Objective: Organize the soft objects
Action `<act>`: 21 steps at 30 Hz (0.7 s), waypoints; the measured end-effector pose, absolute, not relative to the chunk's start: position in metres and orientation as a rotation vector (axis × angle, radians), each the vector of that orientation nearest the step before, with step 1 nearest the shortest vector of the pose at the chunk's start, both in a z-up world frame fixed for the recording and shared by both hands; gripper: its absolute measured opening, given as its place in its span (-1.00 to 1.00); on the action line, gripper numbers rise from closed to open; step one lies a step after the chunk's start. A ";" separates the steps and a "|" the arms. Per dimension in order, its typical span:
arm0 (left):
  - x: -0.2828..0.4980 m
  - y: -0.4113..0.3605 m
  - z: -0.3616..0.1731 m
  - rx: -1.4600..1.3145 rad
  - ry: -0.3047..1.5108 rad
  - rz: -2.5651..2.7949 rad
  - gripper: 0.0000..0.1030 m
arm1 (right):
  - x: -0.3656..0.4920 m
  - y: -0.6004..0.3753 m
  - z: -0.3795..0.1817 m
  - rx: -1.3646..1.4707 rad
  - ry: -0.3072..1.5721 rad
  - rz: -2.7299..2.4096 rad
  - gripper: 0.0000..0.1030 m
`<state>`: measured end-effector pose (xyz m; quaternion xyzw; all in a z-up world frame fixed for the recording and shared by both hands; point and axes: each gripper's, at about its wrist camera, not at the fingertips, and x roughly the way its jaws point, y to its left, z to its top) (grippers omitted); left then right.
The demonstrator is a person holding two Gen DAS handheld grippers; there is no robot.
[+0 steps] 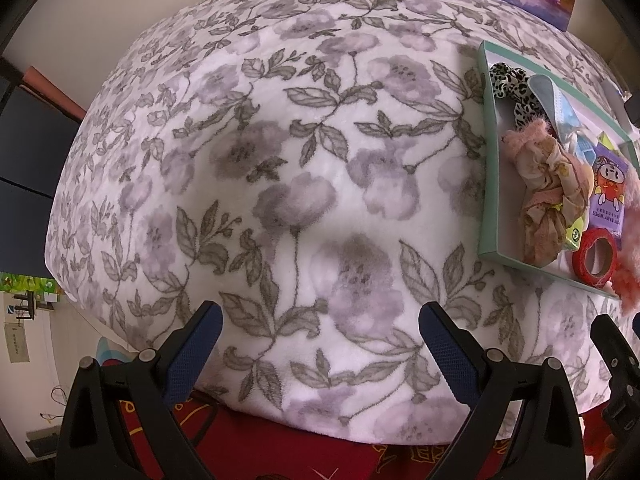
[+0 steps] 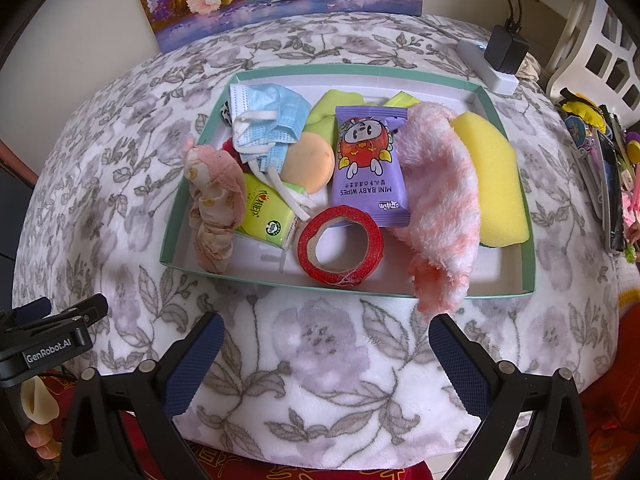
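1. Left hand-held gripper (image 1: 320,344) hovers low over the floral blanket (image 1: 280,168), jaws spread wide, nothing between them.
2. Off to the right sits a green-rimmed tray (image 1: 486,160).
3. Inside it: leopard-print scrunchie (image 1: 510,84) at the far end, pink floral scrunchie (image 1: 548,196) along the near wall, purple wipes packet (image 1: 608,196) beside it.
4. Red tape roll (image 1: 596,258) sits at the tray's corner; whether it touches the rim is unclear.

The floral blanket (image 2: 320,344) looks like soft, matt fleece, and the pink fluffy cloth (image 2: 444,204) draped over the tray (image 2: 528,276) is shaggy plush. The baby wipes packet (image 2: 370,164) is glossy plastic film; the yellow sponge (image 2: 496,168) is porous, the red tape roll (image 2: 340,246) glittery. The fingers (image 2: 192,364) carry dark blue, finely textured pads on matt black plastic.
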<state>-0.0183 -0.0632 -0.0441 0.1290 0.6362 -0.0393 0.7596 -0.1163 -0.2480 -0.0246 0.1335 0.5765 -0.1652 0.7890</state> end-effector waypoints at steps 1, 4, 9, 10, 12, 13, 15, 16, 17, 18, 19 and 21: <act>-0.018 -0.063 -0.044 0.281 1.385 -0.084 0.92 | -0.116 -0.248 -0.025 0.288 1.242 -0.356 1.00; -0.019 -0.064 -0.045 0.282 1.387 -0.085 0.92 | -0.116 -0.248 -0.024 0.288 1.242 -0.356 1.00; -0.018 -0.064 -0.045 0.283 1.387 -0.085 0.92 | -0.116 -0.248 -0.025 0.288 1.242 -0.356 1.00; -0.018 -0.064 -0.045 0.283 1.387 -0.084 0.92 | -0.116 -0.248 -0.025 0.287 1.243 -0.356 1.00; -0.018 -0.064 -0.045 0.282 1.388 -0.082 0.92 | -0.116 -0.249 -0.025 0.287 1.242 -0.356 1.00; -0.018 -0.063 -0.045 0.281 1.389 -0.082 0.92 | -0.116 -0.249 -0.025 0.287 1.242 -0.356 1.00; -0.018 -0.063 -0.046 0.279 1.391 -0.081 0.92 | -0.116 -0.249 -0.025 0.287 1.243 -0.356 1.00; -0.017 -0.063 -0.045 0.279 1.391 -0.081 0.92 | -0.116 -0.248 -0.025 0.288 1.243 -0.356 1.00; -0.017 -0.063 -0.045 0.280 1.391 -0.082 0.92 | -0.116 -0.248 -0.025 0.287 1.243 -0.356 1.00; -0.018 -0.063 -0.045 0.282 1.388 -0.083 0.92 | -0.116 -0.249 -0.025 0.287 1.242 -0.356 1.00; -0.018 -0.063 -0.044 0.285 1.385 -0.084 0.92 | -0.116 -0.248 -0.025 0.287 1.243 -0.356 1.00; -0.019 -0.065 -0.043 0.290 1.376 -0.086 0.92 | -0.116 -0.248 -0.025 0.286 1.243 -0.356 1.00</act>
